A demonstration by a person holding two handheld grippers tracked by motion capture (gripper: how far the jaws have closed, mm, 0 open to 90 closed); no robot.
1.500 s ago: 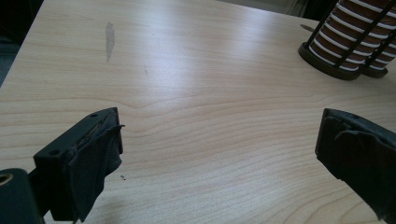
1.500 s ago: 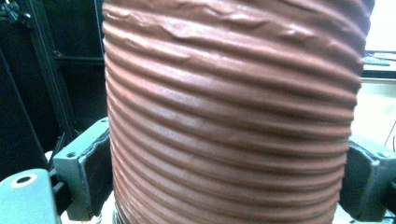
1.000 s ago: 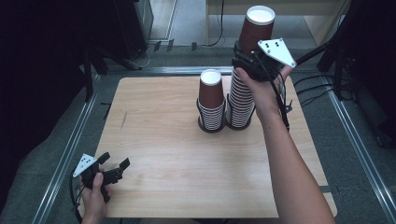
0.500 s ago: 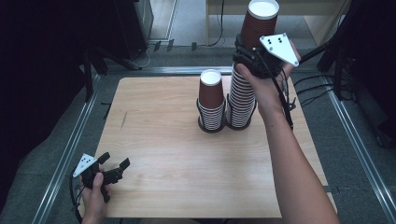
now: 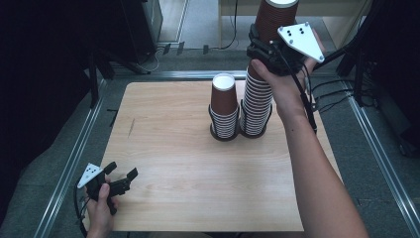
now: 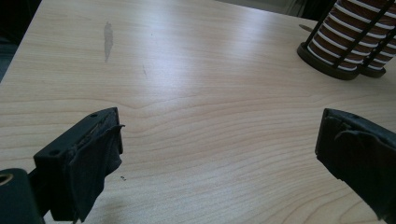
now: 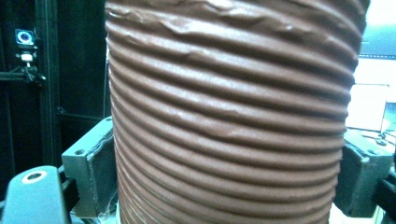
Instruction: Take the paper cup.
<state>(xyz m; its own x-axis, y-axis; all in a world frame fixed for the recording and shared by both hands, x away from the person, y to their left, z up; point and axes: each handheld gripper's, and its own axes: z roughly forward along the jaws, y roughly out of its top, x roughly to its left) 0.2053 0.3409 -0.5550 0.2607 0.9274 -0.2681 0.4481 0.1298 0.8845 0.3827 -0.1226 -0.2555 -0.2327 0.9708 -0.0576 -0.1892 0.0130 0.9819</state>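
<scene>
- Right gripper [image 5: 267, 47] clamped on the upper section of the tall cup stack [image 5: 257, 99], one black jaw pressed to each side of the ribbed brown wall [image 7: 229, 116] in the right gripper view.
- Gripped section held high over the striped lower part of that stack, which sits in a black wire holder at the far side of the table [image 5: 198, 163].
- Short cup stack [image 5: 224, 106] just left of the tall cup stack, touching or nearly so, in its own holder, with a white-rimmed cup on top.
- Left gripper [image 5: 119, 184] well apart from the tall cup stack, low at the table's near left corner, jaws wide apart and empty over bare wood [image 6: 210, 140].
- Step in hand, by judgement: lifting a batch of nested cups off the tall cup stack.
- Next move likely calls for a straight upward pull until the lowest gripped cup clears the one beneath, then a carry leftward over the short cup stack.
- Steady squeeze needed; thin paper walls already creased near the top.
</scene>
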